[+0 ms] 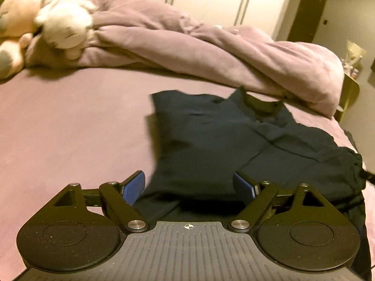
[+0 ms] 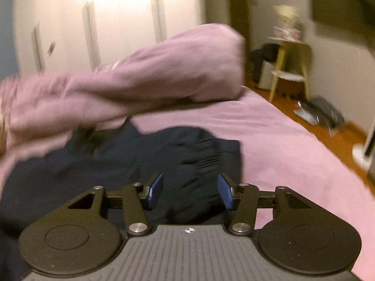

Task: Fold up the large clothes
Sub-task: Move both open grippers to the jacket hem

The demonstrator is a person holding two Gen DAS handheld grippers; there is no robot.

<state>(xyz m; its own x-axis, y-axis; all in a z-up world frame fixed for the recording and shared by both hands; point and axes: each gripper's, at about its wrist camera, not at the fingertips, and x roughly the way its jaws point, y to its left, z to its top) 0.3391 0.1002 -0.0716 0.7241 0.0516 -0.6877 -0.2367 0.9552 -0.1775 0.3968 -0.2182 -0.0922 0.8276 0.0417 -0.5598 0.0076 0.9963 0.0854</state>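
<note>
On the bed (image 1: 70, 121), the dark garment (image 1: 222, 135) lies beneath the left gripper (image 1: 189, 187) and right gripper (image 2: 190, 190), both with jaws apart, gripping nothing.

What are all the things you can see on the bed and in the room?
dark garment: one, navy, partly folded on the bed sheet in front of both grippers
bed sheet: one, pink-lilac, covering the bed
duvet: one, pink-lilac, bunched up behind the garment
plush toys: two, one white and one pink, far left on the bed
wardrobe doors: white, behind the bed
chair: one, yellow-green, on the wooden floor right of the bed
left gripper: one, black with blue pads, open over the garment
right gripper: one, black with blue pads, open, dark cloth between the pads; contact unclear
</note>
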